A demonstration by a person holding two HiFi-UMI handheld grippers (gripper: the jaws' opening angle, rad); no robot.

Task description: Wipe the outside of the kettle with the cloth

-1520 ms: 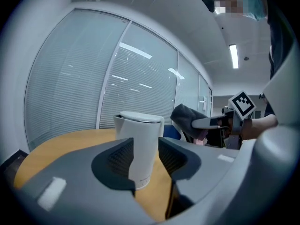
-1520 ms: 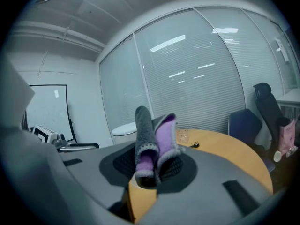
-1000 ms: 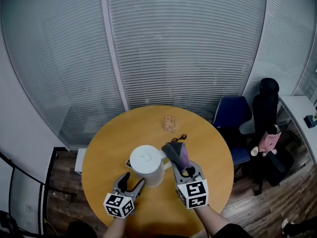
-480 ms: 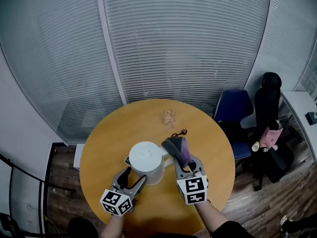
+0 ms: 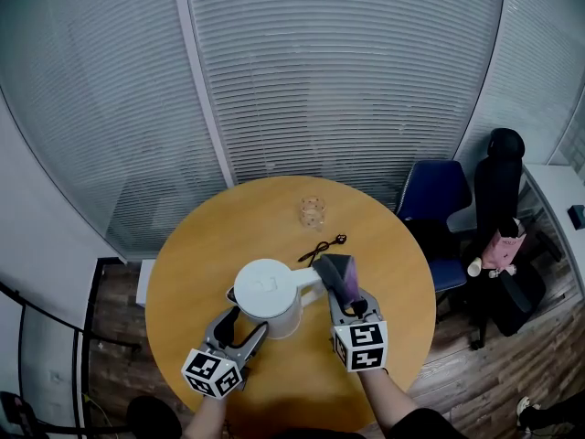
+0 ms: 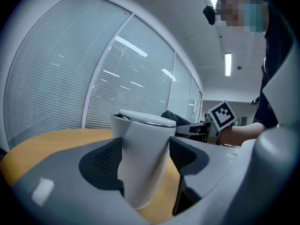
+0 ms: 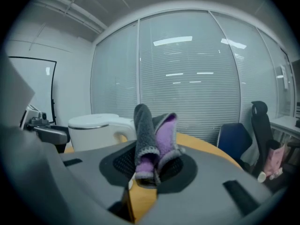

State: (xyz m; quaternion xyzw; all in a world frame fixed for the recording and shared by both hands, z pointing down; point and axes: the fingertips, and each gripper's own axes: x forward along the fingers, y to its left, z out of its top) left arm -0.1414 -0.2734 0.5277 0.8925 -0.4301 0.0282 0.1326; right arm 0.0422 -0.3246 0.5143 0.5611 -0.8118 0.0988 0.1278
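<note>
The white kettle (image 5: 268, 295) stands lid-on on the round wooden table (image 5: 201, 254), handle pointing right. My left gripper (image 5: 243, 327) is open at the kettle's near side; in the left gripper view the kettle (image 6: 140, 135) fills the gap between the jaws, and whether the pads touch it is unclear. My right gripper (image 5: 349, 307) is shut on a folded grey and purple cloth (image 5: 337, 276), held up just right of the handle. In the right gripper view the cloth (image 7: 152, 142) sticks up from the jaws, with the kettle (image 7: 96, 130) to its left.
A glass cup (image 5: 313, 213) stands at the table's far side, and a black cable (image 5: 322, 245) lies between it and the kettle. A blue chair (image 5: 437, 199) and a black chair (image 5: 501, 181) with a pink plush toy (image 5: 498, 250) stand to the right. Blinds cover the glass wall behind.
My right gripper with the cloth has shifted slightly right, away from the kettle's top, uncovering the handle and cable. The left gripper stays at the kettle.
</note>
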